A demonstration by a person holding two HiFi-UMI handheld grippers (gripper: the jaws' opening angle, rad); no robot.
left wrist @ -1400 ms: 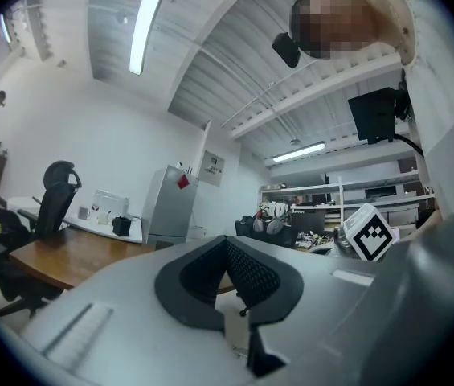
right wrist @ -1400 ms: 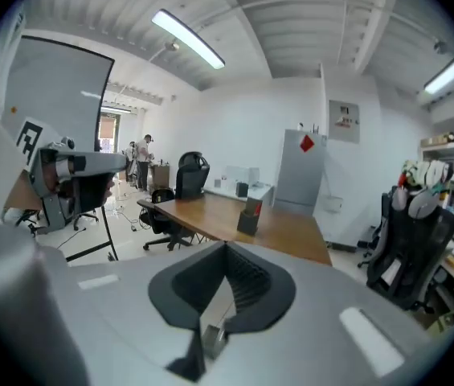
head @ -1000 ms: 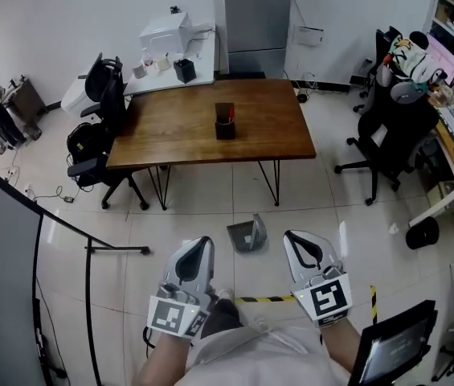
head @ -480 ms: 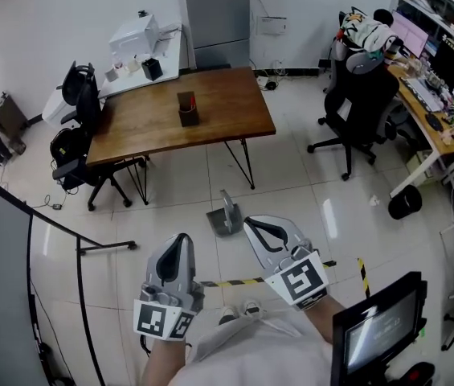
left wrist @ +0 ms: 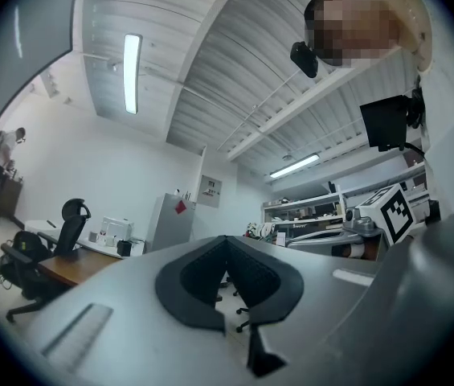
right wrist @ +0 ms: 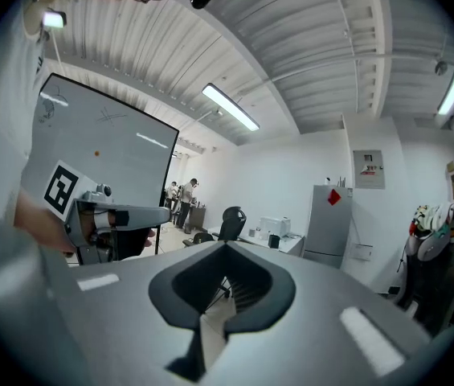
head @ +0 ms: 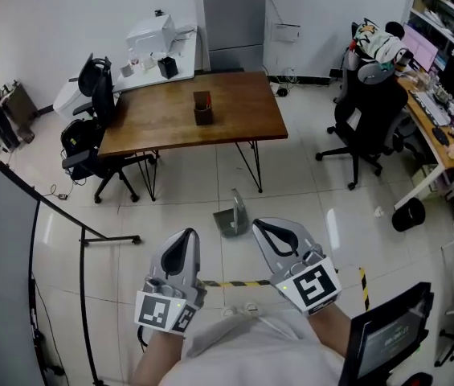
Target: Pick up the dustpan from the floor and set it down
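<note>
With the left gripper (head: 185,238) and right gripper (head: 262,226) both pinched shut on nothing, and the dustpan (head: 232,218) on the floor (head: 180,209) at frame centre just above the right one, we risk shoving it away unless we open first.

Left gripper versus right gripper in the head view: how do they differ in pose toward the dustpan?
The right gripper reaches further forward, and its tip appears nearer the dustpan. The left gripper sits further back and off to the side. The right gripper angles inward, while the left gripper points roughly straight ahead. Both are shut, empty and not touching the dustpan.
</note>
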